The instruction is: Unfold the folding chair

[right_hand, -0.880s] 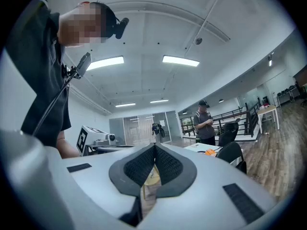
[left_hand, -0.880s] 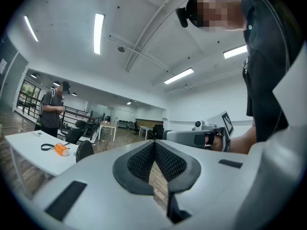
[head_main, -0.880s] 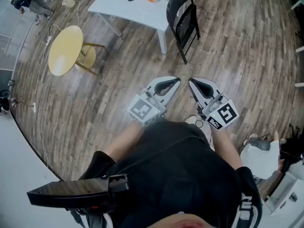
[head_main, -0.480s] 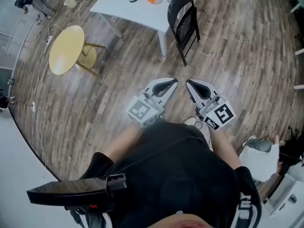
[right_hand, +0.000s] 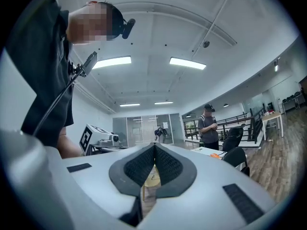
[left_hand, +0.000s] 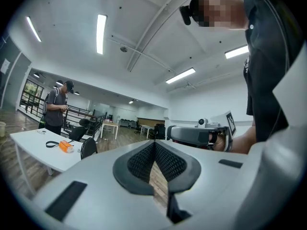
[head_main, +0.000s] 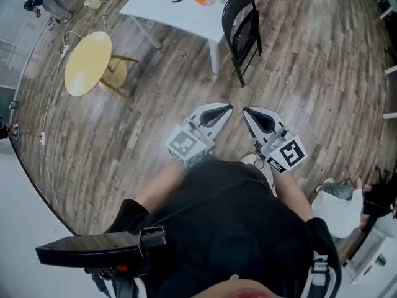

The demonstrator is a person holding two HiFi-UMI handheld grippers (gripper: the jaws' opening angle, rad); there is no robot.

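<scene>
Your left claw (head_main: 228,107) and right claw (head_main: 247,110) are both pinched shut on nothing, side by side. The folding chair (head_main: 242,27) stands folded well ahead of them, leaning by the white tabletop (head_main: 180,11). Expect a stiff, fairly light frame, so grip the backrest's top rim and the seat's front edge. The wood floor (head_main: 155,98) looks smooth, so the legs may skid.
</scene>
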